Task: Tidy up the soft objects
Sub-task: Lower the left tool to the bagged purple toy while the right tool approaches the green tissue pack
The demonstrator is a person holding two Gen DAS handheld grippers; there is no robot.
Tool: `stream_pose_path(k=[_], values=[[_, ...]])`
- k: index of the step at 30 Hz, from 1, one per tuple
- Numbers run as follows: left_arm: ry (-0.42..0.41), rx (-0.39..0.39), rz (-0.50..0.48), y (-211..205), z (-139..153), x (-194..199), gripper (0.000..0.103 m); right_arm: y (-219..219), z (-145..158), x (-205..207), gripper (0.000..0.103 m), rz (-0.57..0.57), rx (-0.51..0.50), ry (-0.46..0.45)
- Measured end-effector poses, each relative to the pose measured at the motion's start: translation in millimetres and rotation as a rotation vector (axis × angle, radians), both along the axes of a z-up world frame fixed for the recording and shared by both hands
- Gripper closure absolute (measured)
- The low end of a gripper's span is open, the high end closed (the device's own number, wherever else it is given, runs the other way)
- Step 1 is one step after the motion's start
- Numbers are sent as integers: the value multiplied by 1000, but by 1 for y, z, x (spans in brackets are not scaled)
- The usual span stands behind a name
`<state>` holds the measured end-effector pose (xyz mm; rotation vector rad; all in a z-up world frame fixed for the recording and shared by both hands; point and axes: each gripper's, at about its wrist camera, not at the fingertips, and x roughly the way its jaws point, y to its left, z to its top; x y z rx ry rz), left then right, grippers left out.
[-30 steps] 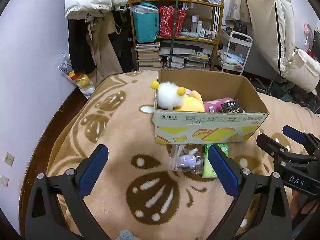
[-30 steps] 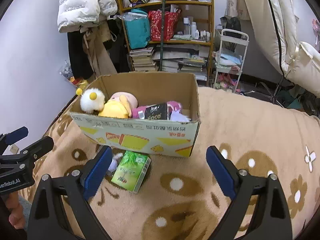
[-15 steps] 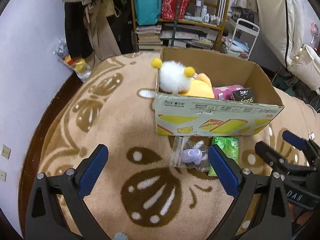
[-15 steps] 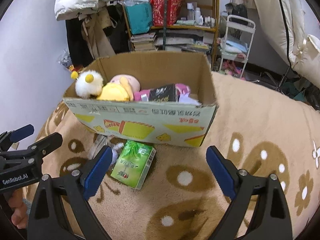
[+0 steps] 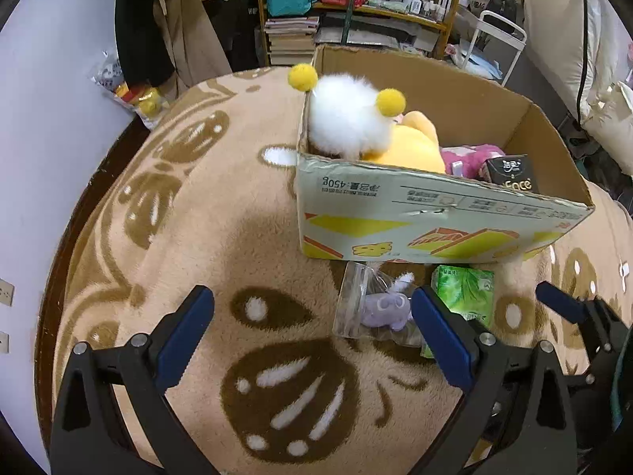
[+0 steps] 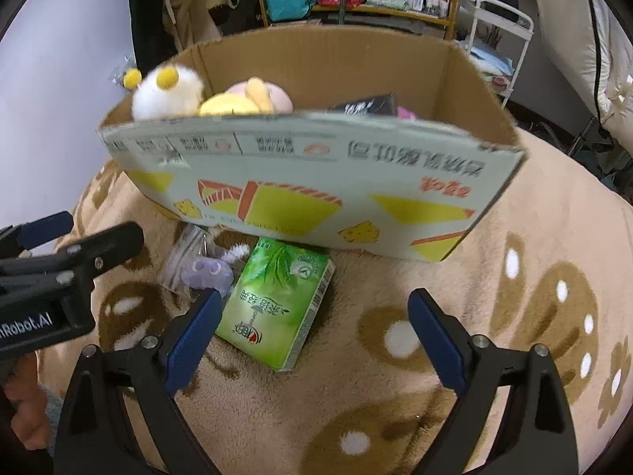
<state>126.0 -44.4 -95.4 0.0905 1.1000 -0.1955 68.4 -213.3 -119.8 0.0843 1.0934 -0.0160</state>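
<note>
Both tongs, left point(image 5: 312, 326) and right point(image 6: 312, 326), gape with nothing between them. In front of the one cardboard box point(image 6: 300, 182) lie one green tissue pack point(image 6: 277, 303) and one bagged purple toy point(image 6: 205, 269).

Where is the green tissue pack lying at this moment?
The green tissue pack lies on the blanket before the cardboard box, beside the bagged purple toy on its left.

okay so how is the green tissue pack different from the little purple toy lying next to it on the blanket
The green tissue pack is a flat-sided printed block; the purple toy is small and rounded. The tissue pack lies bare, while the purple toy sits inside a clear plastic bag. The tissue pack looks clearly larger. Both rest on the blanket just in front of the cardboard box, still outside it, with neither gripper touching them.
</note>
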Motion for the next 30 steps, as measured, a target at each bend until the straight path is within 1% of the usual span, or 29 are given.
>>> stream_pose_path(k=[2, 7, 19, 23, 25, 26, 29, 30], values=[[23, -9, -2, 0, -5, 3, 4, 4, -5, 3, 4, 11, -8, 10], [68, -4, -8, 0, -19, 8, 4, 11, -16, 9, 4, 28, -15, 30], [131, 8, -30, -11, -43, 15, 4, 37, -37, 21, 4, 90, -31, 75], [146, 15, -38, -15, -48, 15, 4, 46, -43, 22, 5, 90, -27, 79], [151, 19, -46, -16, -51, 13, 4, 48, -44, 22, 9, 84, -23, 81], [153, 22, -51, -17, -52, 13, 4, 47, -45, 24, 9, 82, -15, 84], [158, 29, -61, -21, -55, 12, 4, 30, -47, 21, 11, 64, 26, 99], [162, 28, -64, -21, -56, 12, 4, 28, -48, 21, 14, 59, 26, 101]])
